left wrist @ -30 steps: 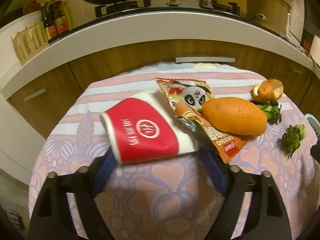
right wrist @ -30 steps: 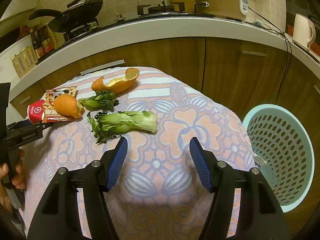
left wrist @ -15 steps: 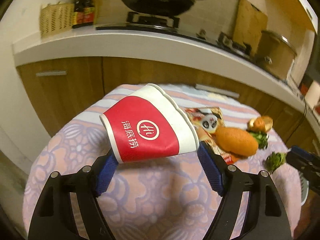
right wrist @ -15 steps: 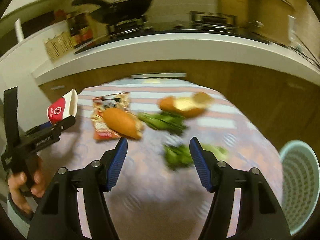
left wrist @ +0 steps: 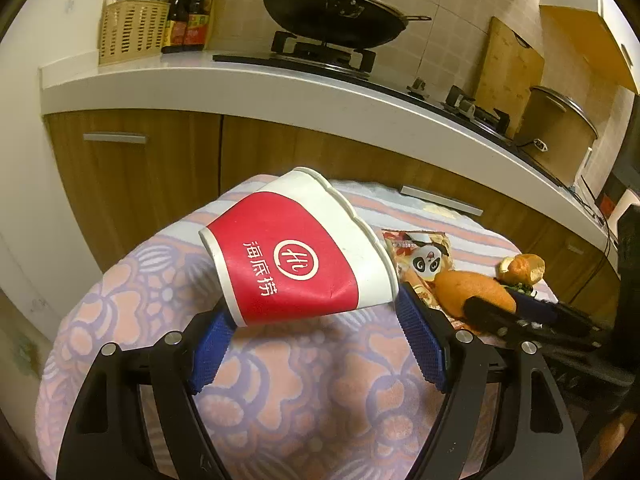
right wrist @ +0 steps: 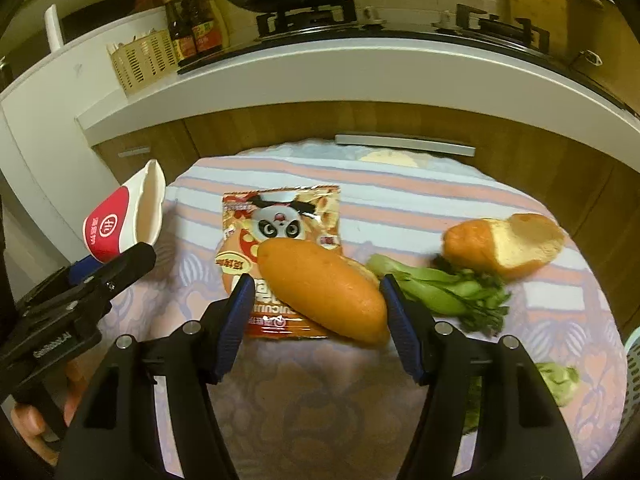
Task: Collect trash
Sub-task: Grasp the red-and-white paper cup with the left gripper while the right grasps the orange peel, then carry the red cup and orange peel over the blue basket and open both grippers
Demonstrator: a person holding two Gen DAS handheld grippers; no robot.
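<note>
The left gripper (left wrist: 316, 336) clamps a squashed red-and-white paper cup (left wrist: 296, 252) between its blue pads (left wrist: 420, 344), one pad at the cup's base and the other at its rim. The cup lies on its side in the grip, lifted clear above the flowered tablecloth (left wrist: 280, 392), its rim pinched into an oval in the right wrist view.

The right gripper (right wrist: 316, 312) stands open, its blue pads (right wrist: 400, 332) spread to either side of a large piece of orange peel (right wrist: 320, 288), without touching it as far as the picture shows. That peel rests on a snack wrapper with a panda face (right wrist: 280, 220), which lies flat on the cloth.

To the right of the peel lie leafy green vegetable scraps (right wrist: 444, 292), and just beyond them a second, curled piece of orange peel (right wrist: 504, 244) showing its pale inside. Another pale green scrap (right wrist: 560, 380) lies near the table's right edge, close to the rim of a light blue basket (right wrist: 634, 368).

Behind the table runs a white counter (right wrist: 360, 68) with a black wok (left wrist: 336, 12) on a stove, sauce bottles (left wrist: 192, 8) and a cream-coloured slotted basket (left wrist: 132, 28).
</note>
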